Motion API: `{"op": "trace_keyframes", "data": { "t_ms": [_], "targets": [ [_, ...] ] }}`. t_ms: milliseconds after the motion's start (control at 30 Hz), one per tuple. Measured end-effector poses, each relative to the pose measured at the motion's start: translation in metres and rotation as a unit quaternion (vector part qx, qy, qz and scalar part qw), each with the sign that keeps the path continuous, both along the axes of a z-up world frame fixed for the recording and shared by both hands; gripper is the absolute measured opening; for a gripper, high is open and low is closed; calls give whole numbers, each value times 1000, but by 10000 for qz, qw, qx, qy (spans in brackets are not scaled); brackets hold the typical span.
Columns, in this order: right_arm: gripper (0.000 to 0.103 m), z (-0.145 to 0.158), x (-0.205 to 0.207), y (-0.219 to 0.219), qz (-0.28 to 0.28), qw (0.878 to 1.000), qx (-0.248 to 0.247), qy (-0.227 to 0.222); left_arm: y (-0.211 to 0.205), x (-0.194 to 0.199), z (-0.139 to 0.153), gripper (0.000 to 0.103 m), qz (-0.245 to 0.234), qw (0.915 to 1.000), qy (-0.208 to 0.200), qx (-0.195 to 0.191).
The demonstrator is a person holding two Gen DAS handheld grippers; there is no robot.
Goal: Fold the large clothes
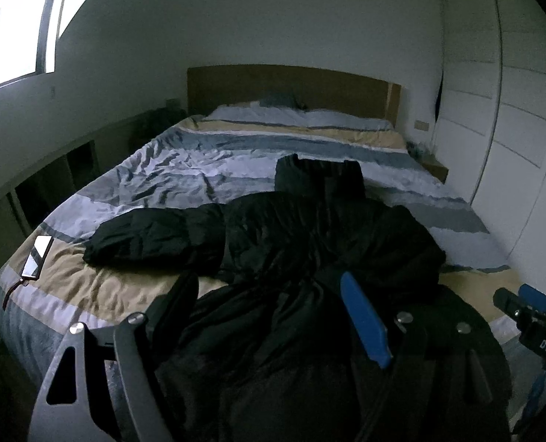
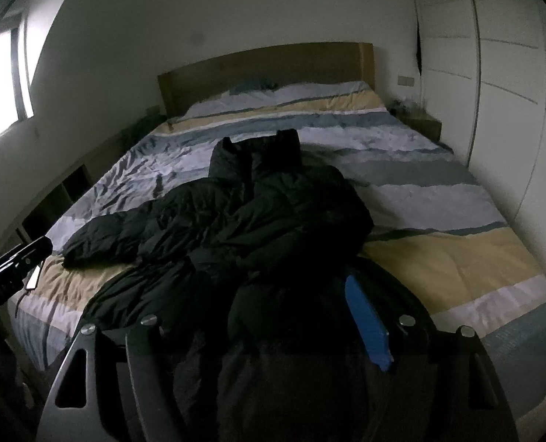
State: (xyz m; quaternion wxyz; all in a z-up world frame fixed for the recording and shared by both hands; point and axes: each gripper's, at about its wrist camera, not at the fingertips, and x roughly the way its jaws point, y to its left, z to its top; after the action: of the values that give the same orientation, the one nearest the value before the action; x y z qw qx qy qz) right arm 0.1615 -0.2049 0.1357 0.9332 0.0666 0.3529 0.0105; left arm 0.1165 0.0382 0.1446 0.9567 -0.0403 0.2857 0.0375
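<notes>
A black puffy jacket (image 1: 309, 235) lies crumpled on the striped bed (image 1: 107, 287), one sleeve (image 1: 155, 235) stretched to the left. Its near end reaches the foot of the bed, right below both grippers. In the left wrist view my left gripper (image 1: 269, 280) stands wide open, with jacket fabric showing between its black finger and its blue pad (image 1: 363, 316); neither presses on it. My right gripper (image 1: 516, 296) pokes in at the right edge. In the right wrist view the jacket (image 2: 273, 213) fills the middle; my right gripper (image 2: 258, 294) is open over its near end.
A phone (image 1: 37, 258) with a cable lies on the bed's near left corner. A wooden headboard (image 1: 291, 88) and pillows are at the far end. A white wardrobe (image 1: 512, 129) runs along the right, with a small nightstand (image 1: 435, 169). A window (image 1: 14, 29) is at the left.
</notes>
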Motion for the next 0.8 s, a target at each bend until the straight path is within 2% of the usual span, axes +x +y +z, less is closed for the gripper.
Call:
{"op": "trace_keyframes", "data": {
  "t_ms": [467,633,800],
  "targets": [
    [80,9,-10,23,-15,9994,-338,-43,48,-12,9,79,261,9973,-512,-455],
    [81,7,-8,22,-128,9989,-442,-8,61,2,-4,79,237,9980,-222,-539],
    [82,2,-1,11,-319,9983,-488,68,83,26,-36,79,233,9965,243,-763]
  ]
}}
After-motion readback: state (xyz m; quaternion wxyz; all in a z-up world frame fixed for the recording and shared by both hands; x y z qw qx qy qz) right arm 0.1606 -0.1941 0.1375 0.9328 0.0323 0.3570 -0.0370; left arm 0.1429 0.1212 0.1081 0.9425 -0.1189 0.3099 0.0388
